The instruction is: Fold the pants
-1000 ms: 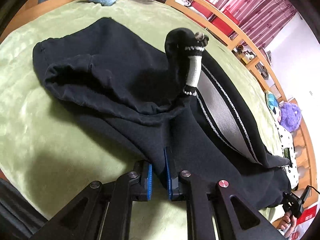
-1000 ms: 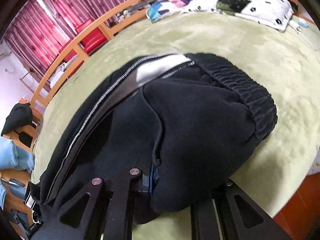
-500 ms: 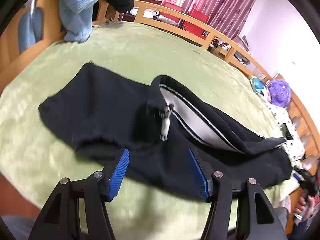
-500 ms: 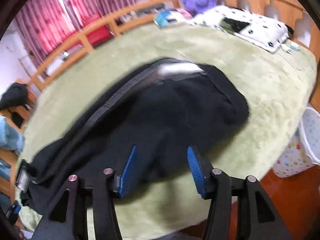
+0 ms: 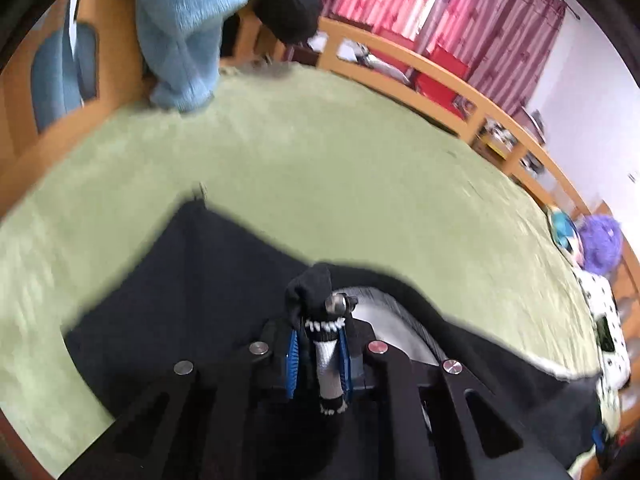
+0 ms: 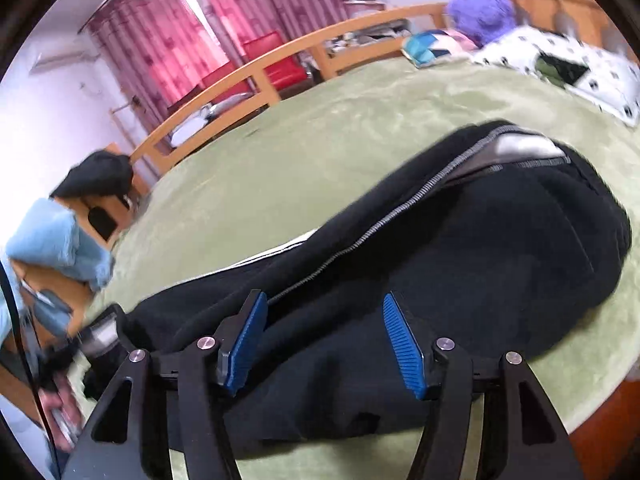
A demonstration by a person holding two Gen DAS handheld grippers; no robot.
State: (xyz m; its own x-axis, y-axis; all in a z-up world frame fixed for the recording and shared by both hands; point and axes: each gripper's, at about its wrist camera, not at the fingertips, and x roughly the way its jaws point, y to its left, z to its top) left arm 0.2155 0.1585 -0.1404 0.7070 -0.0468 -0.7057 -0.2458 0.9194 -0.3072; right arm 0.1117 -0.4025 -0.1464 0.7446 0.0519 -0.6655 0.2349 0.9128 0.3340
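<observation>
the left gripper sits nearest in its own view, its blue pads drawn close together after just closing, pinched on a small raised tab of the black pants: a grey-white strip with white stitching and a metal stud at its top, with a bunch of black cloth beside it. the tab stands upright between the pads. the rest of the pants spreads flat beyond and to both sides of the gripper on the green blanket, with a pale grey side panel running off to the right.

in the right wrist view the right gripper has its blue pads standing well apart, the jaws having just been opening. nothing is pressed between them; they hang over the near edge of the pants, whose dark bulk fills the middle of the view. a grey stitched seam runs up and right toward a silvery patch near the far end of the garment.

further off, the blanket stretches to a wooden bed rail. a light blue garment hangs over the frame at the far left of the left view. a spotted pillow and a purple plush toy lie at the head end. pink-red curtains close the background.
</observation>
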